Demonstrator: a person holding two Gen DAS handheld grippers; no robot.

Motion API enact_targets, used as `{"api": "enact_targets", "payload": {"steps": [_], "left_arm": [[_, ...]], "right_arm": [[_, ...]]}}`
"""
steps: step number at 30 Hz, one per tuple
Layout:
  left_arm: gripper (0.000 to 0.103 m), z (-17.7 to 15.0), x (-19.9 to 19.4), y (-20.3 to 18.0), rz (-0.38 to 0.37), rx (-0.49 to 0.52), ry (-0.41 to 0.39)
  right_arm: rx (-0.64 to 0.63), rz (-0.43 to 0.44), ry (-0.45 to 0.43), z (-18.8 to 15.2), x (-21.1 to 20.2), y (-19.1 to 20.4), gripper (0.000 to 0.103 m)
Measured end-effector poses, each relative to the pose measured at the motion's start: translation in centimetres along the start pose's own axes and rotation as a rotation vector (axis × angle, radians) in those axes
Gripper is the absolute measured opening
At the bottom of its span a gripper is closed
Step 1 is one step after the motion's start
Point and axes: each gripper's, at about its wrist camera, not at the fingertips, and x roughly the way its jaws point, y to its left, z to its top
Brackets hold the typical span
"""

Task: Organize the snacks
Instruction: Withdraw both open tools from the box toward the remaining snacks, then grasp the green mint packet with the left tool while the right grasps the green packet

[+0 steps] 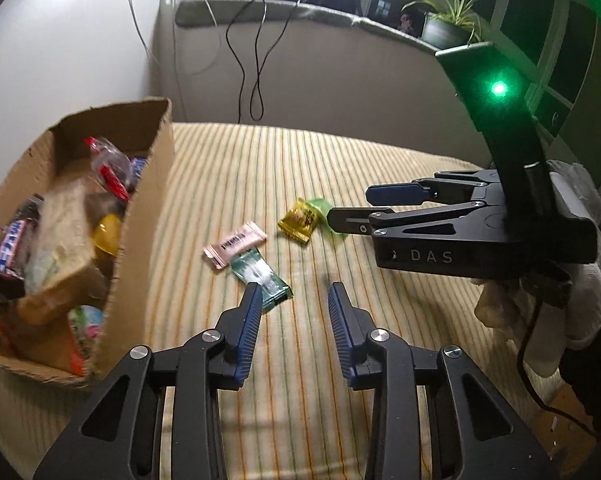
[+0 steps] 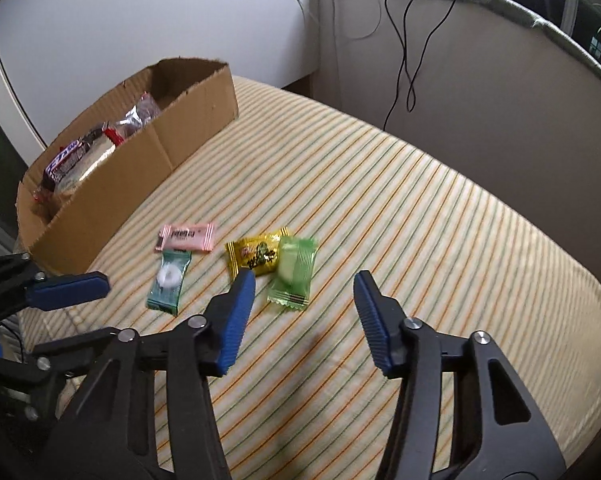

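Both grippers (image 1: 294, 312) (image 2: 304, 304) unclenched, empty, over four sweets (image 2: 292, 276) beside cardboard box (image 2: 188, 148).

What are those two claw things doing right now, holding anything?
Left gripper: open, holding nothing, above the teal candy.
Right gripper: open, holding nothing, above the light green candy.

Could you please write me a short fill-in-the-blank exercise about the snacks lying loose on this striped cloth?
1. ____ wrapped snacks lie loose on the striped cloth.
2. The pink packet lies nearest the ____ box.
3. The yellow packet overlaps the light ____ packet beside it.
4. The teal packet shows a ____ ring-shaped sweet.

Missing words: four; cardboard; green; white
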Motion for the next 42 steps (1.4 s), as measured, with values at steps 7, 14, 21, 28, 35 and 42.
{"api": "enact_targets", "payload": {"steps": [7, 14, 21, 28, 35, 42], "left_arm": [[0.033, 0.5, 2.3, -0.5, 0.036, 0.003, 0.04], [0.033, 1.1, 3.6, 0.3, 0.078, -0.018, 0.053], [0.032, 1.0, 4.4, 0.3, 0.098, -0.002, 0.059], [0.032, 1.3, 4.5, 0.4, 0.085, -0.01, 0.055], [0.023, 1.4, 4.8, 0.0, 0.094, 0.017, 0.049], [0.022, 1.2, 4.2, 0.0, 0.071, 0.015, 0.039]], "right_arm": [[0.006, 0.028, 0.017, 0.3, 1.6, -0.1, 0.046], [-0.005, 0.015, 0.02, 0.9, 2.5, 0.1, 0.042], [-0.02, -0.006, 0.025, 1.0, 2.6, -0.1, 0.032], [-0.036, -0.025, 0.032, 1.1, 2.6, 0.0, 0.027], [-0.031, -0.029, 0.03, 1.1, 2.6, -0.2, 0.023], [-0.004, -0.029, 0.016, 0.6, 1.6, -0.7, 0.022]]}}
